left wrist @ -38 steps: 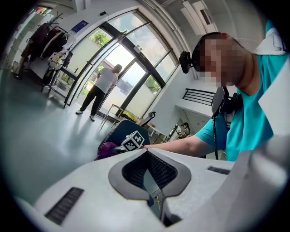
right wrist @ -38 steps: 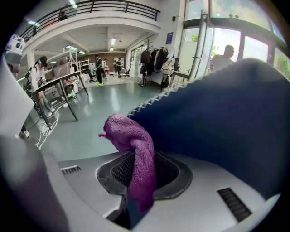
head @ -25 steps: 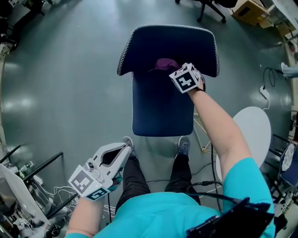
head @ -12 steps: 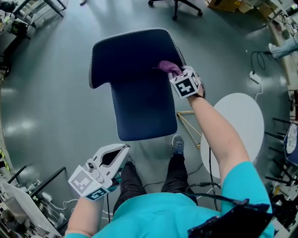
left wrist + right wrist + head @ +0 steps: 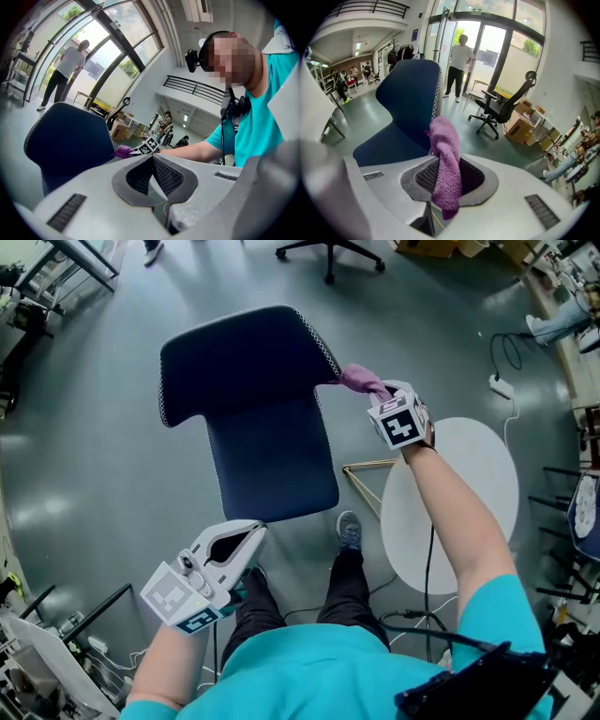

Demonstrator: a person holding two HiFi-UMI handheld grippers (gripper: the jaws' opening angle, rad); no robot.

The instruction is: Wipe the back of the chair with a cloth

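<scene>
the chair (image 5: 262, 399) has swung left in the last second, so the right gripper (image 5: 380, 395) has gone from mid-back to the back's right edge; 1 pass looks about done. the left gripper (image 5: 246, 538) hangs low, jaws together on nothing. the right's jaws are clamped on the cloth (image 5: 359, 379), purple, fuzzy and bunched, touching the stitched rim.
</scene>
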